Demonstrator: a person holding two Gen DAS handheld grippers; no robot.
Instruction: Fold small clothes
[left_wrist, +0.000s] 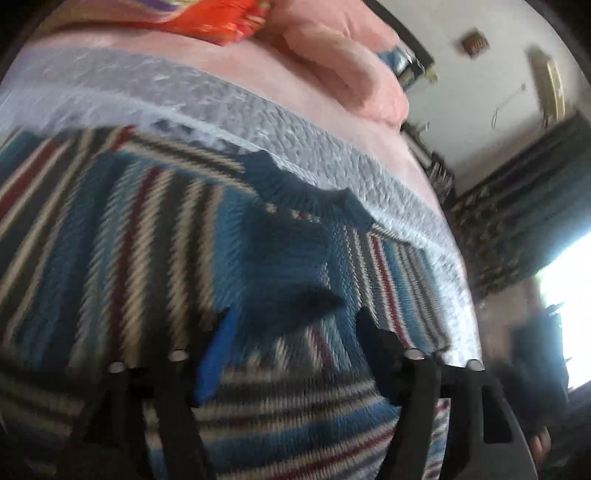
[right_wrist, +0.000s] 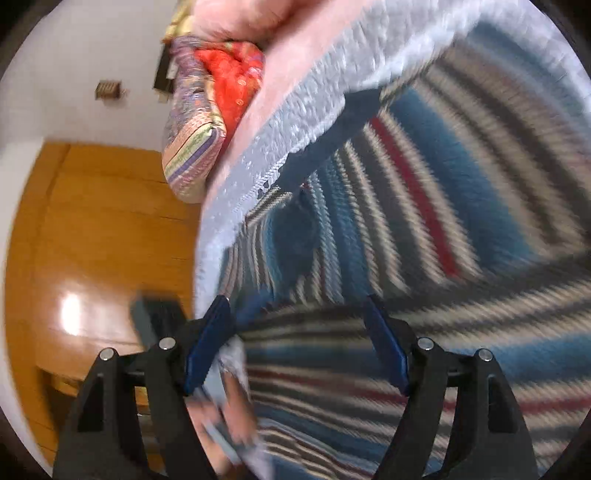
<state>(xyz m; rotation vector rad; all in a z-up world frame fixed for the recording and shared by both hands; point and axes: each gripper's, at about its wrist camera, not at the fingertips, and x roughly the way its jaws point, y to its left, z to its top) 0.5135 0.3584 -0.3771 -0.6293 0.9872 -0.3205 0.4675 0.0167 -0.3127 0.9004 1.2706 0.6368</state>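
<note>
A small striped knit sweater (left_wrist: 155, 236) lies spread on a pale grey quilted mat (left_wrist: 229, 107), which covers a pink bed cover (left_wrist: 280, 70). The sweater has bands of blue, cream, black and dark red, with a solid dark blue collar (left_wrist: 295, 221) near the far edge of the mat. In the right wrist view the same sweater (right_wrist: 461, 192) fills most of the frame, and a band of it runs crosswise in the foreground, as if one layer is turned over another.

The left claw (left_wrist: 291, 332) hovers low over the sweater with its jaws wide apart. Knit fabric bunches up between the jaws, but motion blur makes it hard to say whether they grip any of it. The right claw (right_wrist: 295, 332) also stands wide open, close above the striped knit near the mat's edge (right_wrist: 221, 236), holding nothing that can be seen.

Judging by the layout, folding looks barely started: the body appears mostly flat, perhaps with one part turned in, and the main folds remain to be made.

Beyond the sweater, a bright orange and patterned cushion (right_wrist: 221, 92) rests on the pink cover. A glossy wooden door or cabinet (right_wrist: 96, 240) stands past the bed's edge, and white walls (left_wrist: 480, 92) close the room.
</note>
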